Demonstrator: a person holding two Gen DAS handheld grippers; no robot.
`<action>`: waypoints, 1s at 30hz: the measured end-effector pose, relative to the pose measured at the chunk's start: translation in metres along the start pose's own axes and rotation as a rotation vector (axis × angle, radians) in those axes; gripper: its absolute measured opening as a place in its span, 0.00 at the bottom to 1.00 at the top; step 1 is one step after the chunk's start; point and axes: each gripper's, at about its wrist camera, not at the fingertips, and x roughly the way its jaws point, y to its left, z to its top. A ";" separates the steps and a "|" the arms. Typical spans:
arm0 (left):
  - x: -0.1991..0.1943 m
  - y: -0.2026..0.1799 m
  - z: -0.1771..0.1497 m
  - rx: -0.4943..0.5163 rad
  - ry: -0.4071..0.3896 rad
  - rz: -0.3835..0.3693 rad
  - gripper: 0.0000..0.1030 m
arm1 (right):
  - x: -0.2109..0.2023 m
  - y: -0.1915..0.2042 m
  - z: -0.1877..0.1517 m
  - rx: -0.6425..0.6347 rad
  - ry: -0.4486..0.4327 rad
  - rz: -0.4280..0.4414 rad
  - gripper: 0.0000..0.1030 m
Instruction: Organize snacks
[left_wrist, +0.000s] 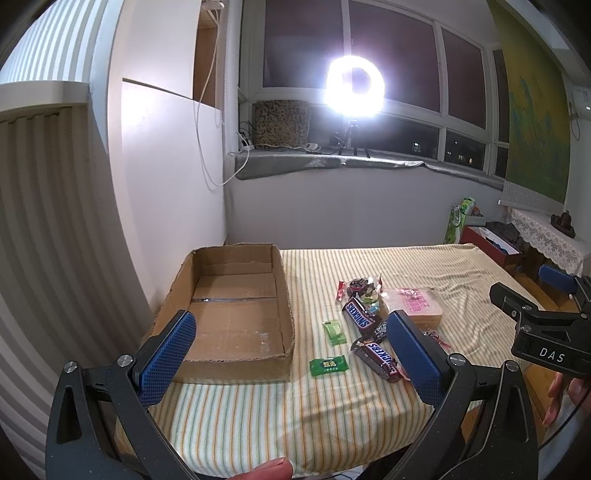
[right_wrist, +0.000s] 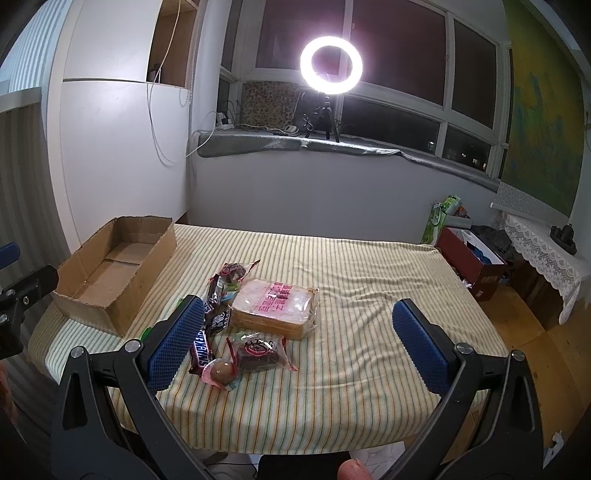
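An empty cardboard box sits at the table's left; it also shows in the right wrist view. Snacks lie in a loose pile right of it: two Snickers bars, two green candies, a bagged bread loaf, dark wrapped cakes and a round pink-wrapped candy. My left gripper is open and empty, above the box's front right corner. My right gripper is open and empty, hovering near the pile. Its body shows in the left wrist view.
The table wears a striped yellow cloth. A white cabinet wall stands left. A ring light sits on the windowsill behind. A red box and a lace-covered stand are right of the table.
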 end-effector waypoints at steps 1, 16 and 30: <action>0.000 0.000 0.000 -0.001 0.001 0.001 0.99 | 0.000 0.000 0.000 0.003 0.000 0.000 1.00; -0.002 -0.001 0.001 -0.022 0.002 -0.007 0.99 | 0.000 0.000 0.000 -0.004 0.004 0.003 1.00; 0.023 -0.007 -0.012 -0.046 0.062 -0.045 0.99 | 0.034 -0.007 -0.025 0.002 0.100 0.021 1.00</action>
